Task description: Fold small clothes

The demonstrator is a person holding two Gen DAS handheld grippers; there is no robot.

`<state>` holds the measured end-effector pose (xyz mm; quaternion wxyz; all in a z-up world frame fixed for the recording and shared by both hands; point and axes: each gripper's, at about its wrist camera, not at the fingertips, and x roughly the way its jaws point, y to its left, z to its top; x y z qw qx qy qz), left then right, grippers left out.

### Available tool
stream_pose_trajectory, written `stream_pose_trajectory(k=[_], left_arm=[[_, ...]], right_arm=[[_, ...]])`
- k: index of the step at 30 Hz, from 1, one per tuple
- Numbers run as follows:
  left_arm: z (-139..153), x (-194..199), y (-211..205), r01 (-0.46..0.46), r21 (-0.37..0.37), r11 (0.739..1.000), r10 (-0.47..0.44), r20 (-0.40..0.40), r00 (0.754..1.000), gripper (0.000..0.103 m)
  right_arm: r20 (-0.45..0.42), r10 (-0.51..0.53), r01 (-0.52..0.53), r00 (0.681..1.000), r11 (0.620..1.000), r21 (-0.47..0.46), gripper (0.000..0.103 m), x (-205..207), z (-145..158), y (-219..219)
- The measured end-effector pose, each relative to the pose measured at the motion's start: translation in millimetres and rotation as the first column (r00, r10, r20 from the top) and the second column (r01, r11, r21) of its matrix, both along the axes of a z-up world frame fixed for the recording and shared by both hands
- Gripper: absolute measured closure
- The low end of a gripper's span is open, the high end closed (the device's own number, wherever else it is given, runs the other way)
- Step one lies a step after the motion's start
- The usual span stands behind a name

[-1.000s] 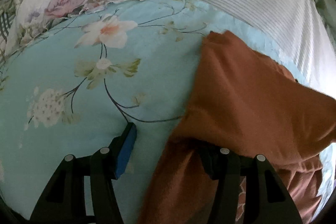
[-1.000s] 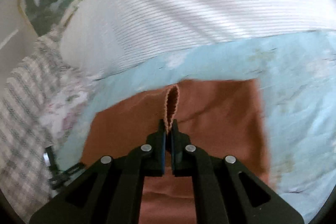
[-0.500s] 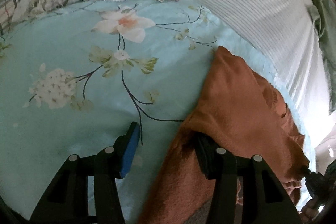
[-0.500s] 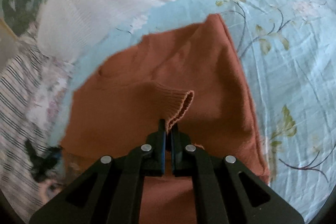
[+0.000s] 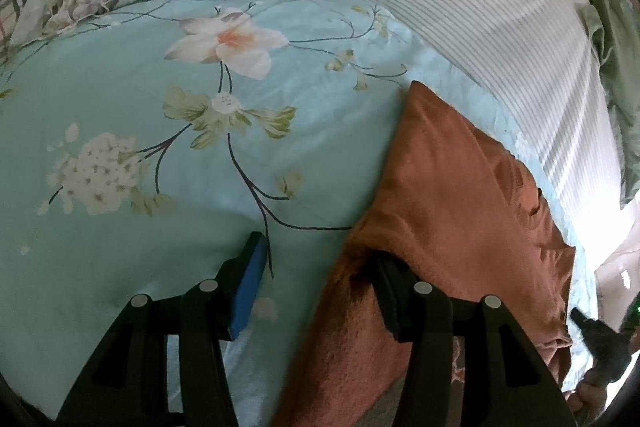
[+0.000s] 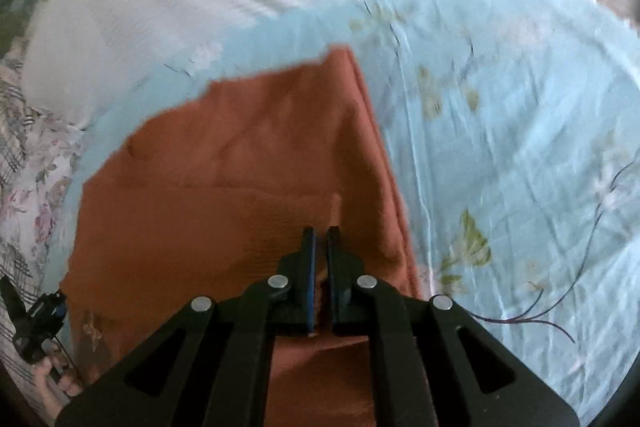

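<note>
Laying the cuff back on the sweater [image 6: 224,163], the right gripper [image 6: 320,239] now stands barely parted, empty; the left gripper [image 5: 316,267] stays wide, one finger under cloth.

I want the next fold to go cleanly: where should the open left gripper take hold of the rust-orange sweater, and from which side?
Judging by its pose, grip the sweater's long left edge where it meets the floral sheet. Come from the sheet side, low and flat: the left gripper already straddles that edge, one finger on bare sheet, the other under the cloth, so closing should pinch it. The right gripper is nearly shut over the sweater.
</note>
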<state>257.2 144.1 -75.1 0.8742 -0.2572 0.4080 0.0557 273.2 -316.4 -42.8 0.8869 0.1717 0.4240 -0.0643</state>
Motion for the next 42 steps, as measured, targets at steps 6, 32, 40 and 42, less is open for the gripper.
stream_pose_trajectory(k=[6,32,40,42], left_arm=[[1,1,-2,-0.002,0.011,1.000,0.002,-0.005,1.000,0.050],[9,-144,-32,0.429,-0.068,0.901,-0.433,-0.085,0.897,0.036],[6,-212,-45,0.502,-0.051,0.864,-0.504,-0.061,0.862,0.034],[6,-226,-46,0.523,-0.075,0.849,-0.527,-0.058,0.848,0.033]], right_arm=[[-0.159,0.161,-0.163,0.974,0.987,-0.005,0.063,31,-36,31],[-0.118,0.150,-0.139,0.982,0.986,0.096,0.030,-196,-4,-36],[-0.100,0.354,-0.341,0.930,0.932,0.122,0.030,-254,-6,15],[-0.087,0.413,-0.398,0.907,0.905,0.147,0.031,-267,-6,27]])
